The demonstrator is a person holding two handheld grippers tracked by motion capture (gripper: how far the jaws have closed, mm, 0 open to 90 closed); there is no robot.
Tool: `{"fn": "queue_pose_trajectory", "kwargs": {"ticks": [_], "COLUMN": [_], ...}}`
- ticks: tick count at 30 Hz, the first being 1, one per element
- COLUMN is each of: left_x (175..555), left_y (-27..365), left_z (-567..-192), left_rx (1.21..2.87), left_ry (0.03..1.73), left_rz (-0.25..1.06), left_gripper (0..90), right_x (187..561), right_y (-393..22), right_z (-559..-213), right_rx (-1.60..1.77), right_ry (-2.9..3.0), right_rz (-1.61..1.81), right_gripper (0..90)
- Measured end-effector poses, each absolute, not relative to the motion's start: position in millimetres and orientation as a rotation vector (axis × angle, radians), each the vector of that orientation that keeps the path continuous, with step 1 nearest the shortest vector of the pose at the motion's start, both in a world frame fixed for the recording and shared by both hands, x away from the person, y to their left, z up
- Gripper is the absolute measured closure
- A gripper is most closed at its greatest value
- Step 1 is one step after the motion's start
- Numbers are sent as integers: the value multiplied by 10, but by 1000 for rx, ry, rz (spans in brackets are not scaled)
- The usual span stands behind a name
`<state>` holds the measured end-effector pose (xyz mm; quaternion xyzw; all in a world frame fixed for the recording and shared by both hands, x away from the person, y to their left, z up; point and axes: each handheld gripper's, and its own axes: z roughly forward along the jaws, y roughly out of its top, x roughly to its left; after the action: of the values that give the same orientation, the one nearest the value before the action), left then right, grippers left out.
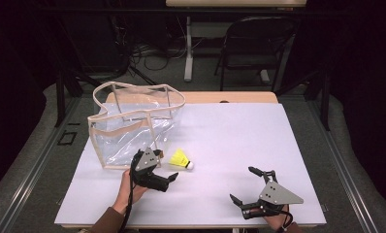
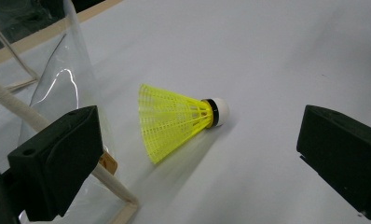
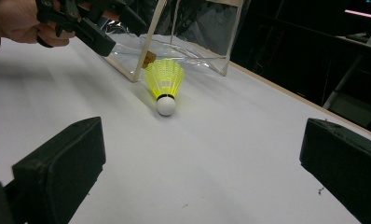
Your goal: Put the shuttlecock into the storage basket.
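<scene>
Left tool [image 2: 193, 154]: both jaws cut by the lower frame edge in the left gripper view. Clear bag [image 2: 48, 93] runs off the left and top edges there; its small tag sits partly behind the left jaw, markings unreadable. In the high view, the person's forearms are cut off at the bottom edge. Bench [image 1: 288, 145]: far edge partly hidden behind the bag.

One yellow shuttlecock [image 1: 181, 159] lies ahead of my left fingers [image 2: 58, 158], between their tips. One clear bag [image 1: 133, 121] with beige trim stands just beside those fingers. One white table [image 1: 239, 141] lies beneath my two grippers, left [image 1: 166, 170] and right [image 1: 243, 185], each with two black jaws.
</scene>
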<state>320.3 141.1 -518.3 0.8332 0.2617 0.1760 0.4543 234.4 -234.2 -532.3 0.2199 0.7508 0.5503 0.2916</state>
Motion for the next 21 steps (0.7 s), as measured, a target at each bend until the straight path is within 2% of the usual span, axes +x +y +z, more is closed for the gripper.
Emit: {"fn": "queue_pose_trajectory", "kwargs": {"ticks": [5, 21], "left_x": [3280, 3481], "left_y": [1360, 1204], "left_z": [-5163, -5206], "left_rx": [2075, 2162], "left_ry": [657, 681], "left_rz": [425, 390], "left_gripper": [24, 167], "right_x": [2340, 2334], "right_y": [-2348, -2352], "right_z": [-5327, -5330], "right_rx": [585, 590], "right_ry": [2004, 2009], "right_rz": [1460, 1457], "right_gripper": [0, 0]}}
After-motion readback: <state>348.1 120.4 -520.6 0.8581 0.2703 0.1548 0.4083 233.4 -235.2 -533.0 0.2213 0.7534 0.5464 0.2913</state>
